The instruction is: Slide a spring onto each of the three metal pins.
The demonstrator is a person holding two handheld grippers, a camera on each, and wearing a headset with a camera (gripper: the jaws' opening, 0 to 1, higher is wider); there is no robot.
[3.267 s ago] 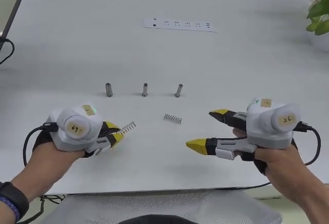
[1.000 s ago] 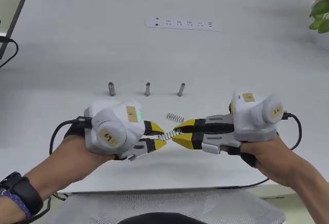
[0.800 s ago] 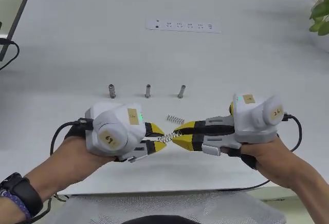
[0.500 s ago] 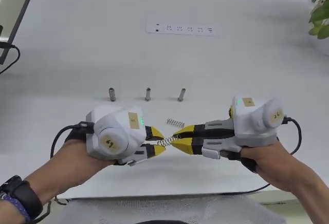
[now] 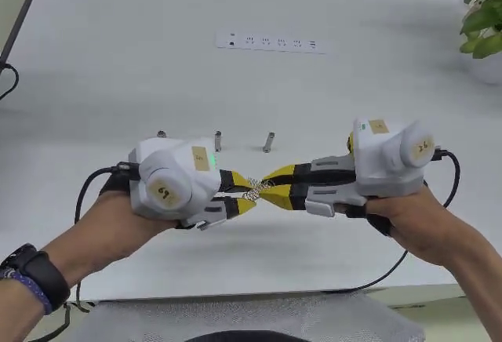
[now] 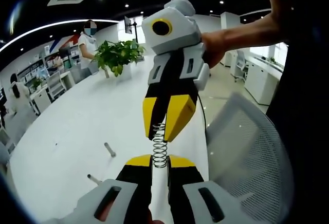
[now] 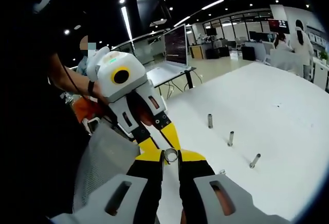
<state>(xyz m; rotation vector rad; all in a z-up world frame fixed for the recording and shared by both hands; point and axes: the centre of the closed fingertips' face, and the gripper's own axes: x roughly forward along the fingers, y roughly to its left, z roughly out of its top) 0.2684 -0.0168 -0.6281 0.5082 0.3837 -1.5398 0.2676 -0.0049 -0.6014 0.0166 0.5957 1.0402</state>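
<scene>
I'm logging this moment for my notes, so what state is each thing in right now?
spring: off the table, gripped at both ends.
left hand-held gripper: shut on the spring.
right hand-held gripper: shut on the spring.
middle pin: standing, bare.
right pin: standing, bare.
left pin: mostly hidden behind the left hand-held gripper.

Two grippers meet tip to tip: the left gripper [image 5: 248,194] and the right gripper [image 5: 265,188]. One spring [image 5: 254,194] is pinched between the two pairs of jaws. Three metal pins [image 5: 218,140] stand on the one white worktop [image 5: 118,60], just beyond the jaws. Farther beyond the jaws are one power strip [image 5: 267,42] and one leafy plant [image 5: 480,12].
</scene>
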